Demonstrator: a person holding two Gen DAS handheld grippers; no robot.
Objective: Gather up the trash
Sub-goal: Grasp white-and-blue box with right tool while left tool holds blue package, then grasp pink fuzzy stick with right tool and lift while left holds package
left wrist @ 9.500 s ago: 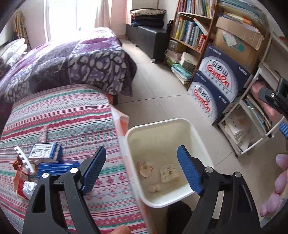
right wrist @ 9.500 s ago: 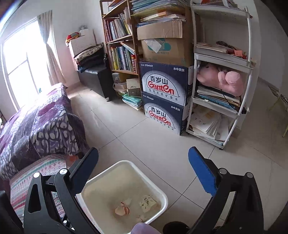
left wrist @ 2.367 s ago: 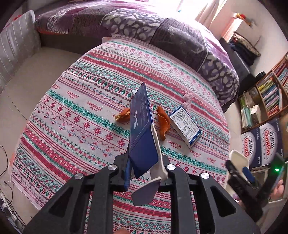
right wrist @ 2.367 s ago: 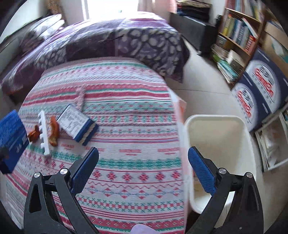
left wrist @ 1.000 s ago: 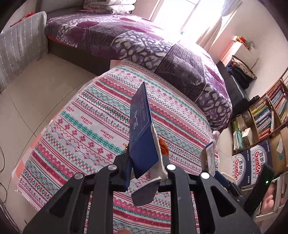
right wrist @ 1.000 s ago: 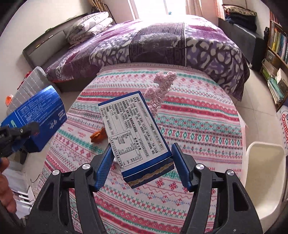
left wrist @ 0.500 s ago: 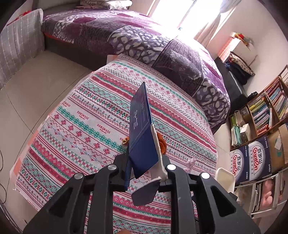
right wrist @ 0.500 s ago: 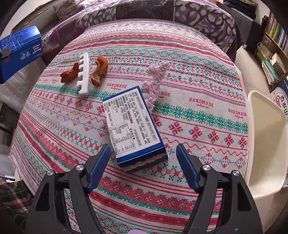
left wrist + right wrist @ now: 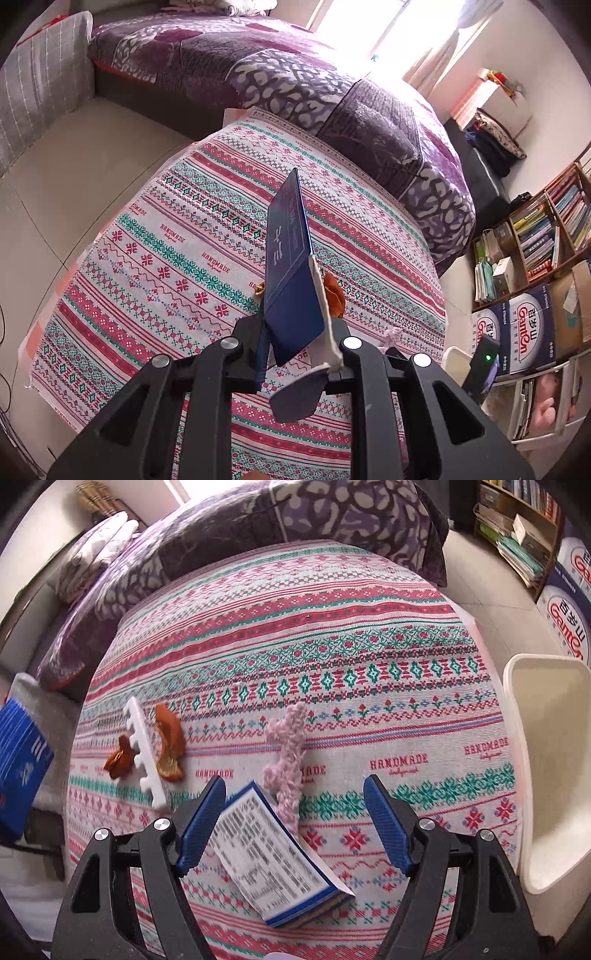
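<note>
My left gripper [image 9: 295,354] is shut on a dark blue carton [image 9: 290,273] and holds it upright above the patterned tablecloth [image 9: 177,258]; the same carton shows at the left edge of the right wrist view [image 9: 20,771]. My right gripper [image 9: 295,823] is open over a blue-and-white box [image 9: 273,853] that lies on the cloth between its jaws, untouched. A pink knitted piece [image 9: 288,753], orange peels [image 9: 168,742] and a white toothed plastic strip [image 9: 142,749] lie beyond. The white bin [image 9: 546,760] stands at the table's right edge.
A purple bed [image 9: 295,85] lies behind the table. Bookshelves [image 9: 546,229] and blue Ganten boxes [image 9: 524,325] stand at the right. Tiled floor [image 9: 55,177] surrounds the table on the left.
My right gripper let go of the blue-and-white box, which now lies on the cloth, and has opened wider and dropped low over it. My left gripper still holds its carton aloft.
</note>
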